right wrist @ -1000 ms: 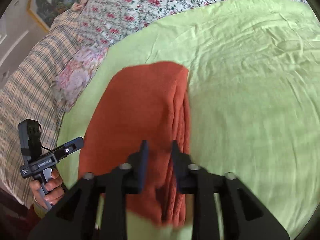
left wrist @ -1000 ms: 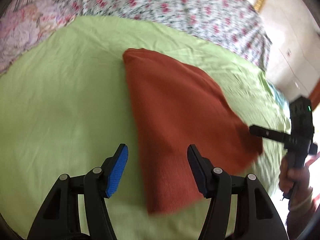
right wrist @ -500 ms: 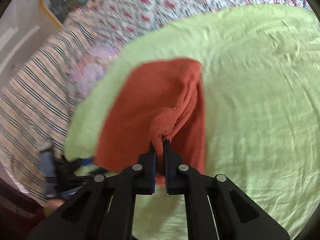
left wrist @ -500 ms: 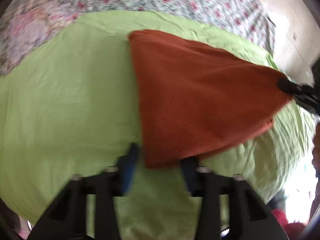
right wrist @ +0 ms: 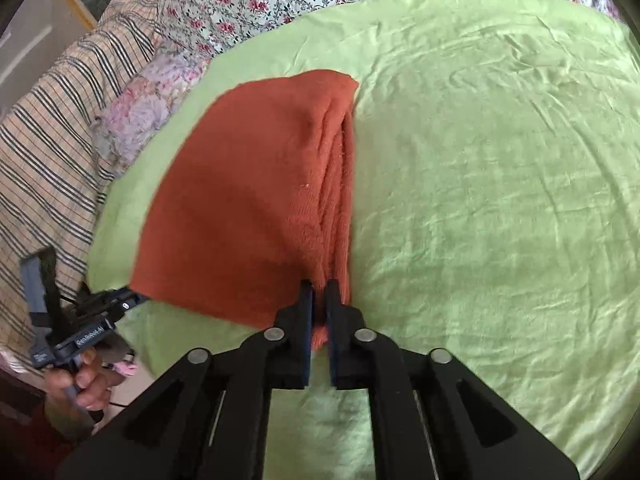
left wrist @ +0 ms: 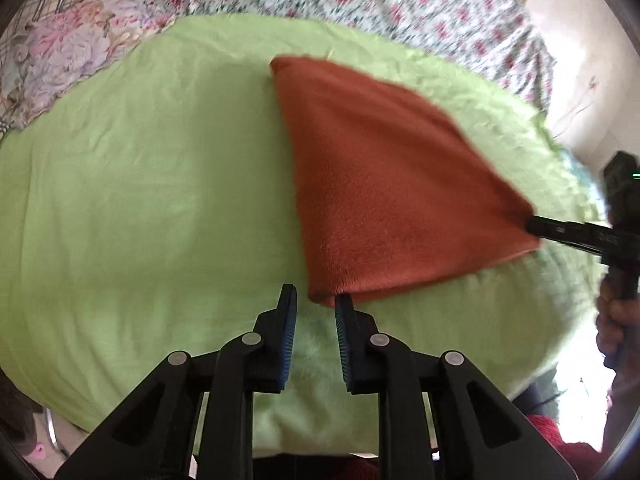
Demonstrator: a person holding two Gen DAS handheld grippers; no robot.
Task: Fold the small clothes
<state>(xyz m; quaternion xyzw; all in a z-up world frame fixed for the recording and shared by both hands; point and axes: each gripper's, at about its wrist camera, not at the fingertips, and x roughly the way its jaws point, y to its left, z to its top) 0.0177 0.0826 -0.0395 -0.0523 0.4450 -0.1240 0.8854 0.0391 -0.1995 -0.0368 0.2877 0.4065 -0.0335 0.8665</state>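
Note:
A rust-orange cloth [left wrist: 384, 184] lies folded on the green sheet [left wrist: 140, 200]. My left gripper [left wrist: 314, 300] has its jaws narrowed around the cloth's near left corner, with a gap still showing between the blue pads. My right gripper [right wrist: 319, 286] is shut on the cloth's [right wrist: 248, 200] near right corner, where the stacked edges bunch. The right gripper also shows in the left wrist view [left wrist: 532, 226] at the cloth's right corner. The left gripper shows in the right wrist view [right wrist: 128, 300] at the cloth's left corner.
The green sheet [right wrist: 500, 200] covers a bed. A floral blanket [left wrist: 360, 4] lies beyond it, with a floral pillow [left wrist: 72, 48] and a striped plaid cloth [right wrist: 52, 152] at the left side. The bed's near edge is just below the grippers.
My left gripper has closed in from wide open onto the cloth's near left corner. My right gripper has shut on the near right corner and the cloth is drawn taut between them.

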